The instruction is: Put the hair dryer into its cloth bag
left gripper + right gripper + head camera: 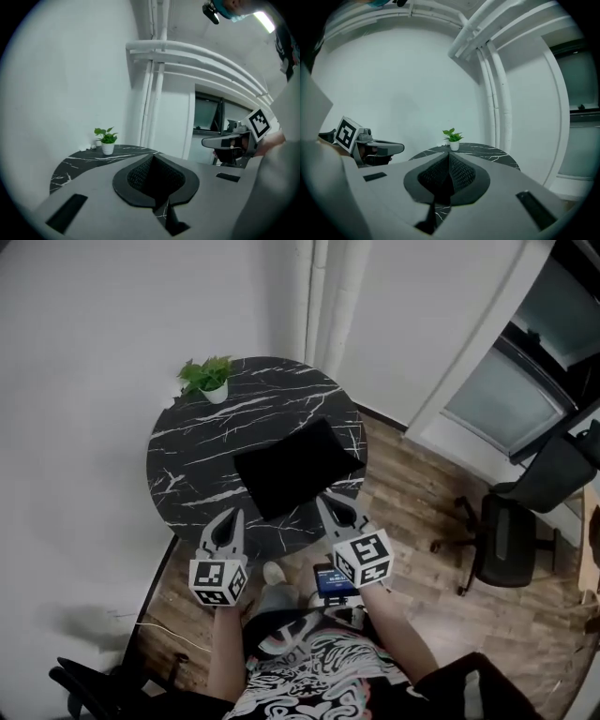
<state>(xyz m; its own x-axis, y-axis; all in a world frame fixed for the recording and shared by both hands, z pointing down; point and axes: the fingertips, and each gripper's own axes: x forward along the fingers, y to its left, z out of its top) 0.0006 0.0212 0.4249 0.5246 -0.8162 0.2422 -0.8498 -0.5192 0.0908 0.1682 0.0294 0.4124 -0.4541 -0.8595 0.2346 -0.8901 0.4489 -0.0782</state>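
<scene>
Black marble table: flat black bag, potted plant. At near edge, left gripper, right gripper, jaws pressed together, empty.

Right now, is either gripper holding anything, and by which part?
Nothing is held. The left gripper and the right gripper are both shut, jaws together with nothing between; the flat black cloth bag lies on the round black marble table.

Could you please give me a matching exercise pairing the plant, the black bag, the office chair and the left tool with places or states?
1 potted plant
2 black cloth bag
3 office chair
4 left tool

A on the wood floor
B shut, empty
C far left edge of the table
D flat near the table's middle

Pairs: 1-C, 2-D, 3-A, 4-B
</scene>
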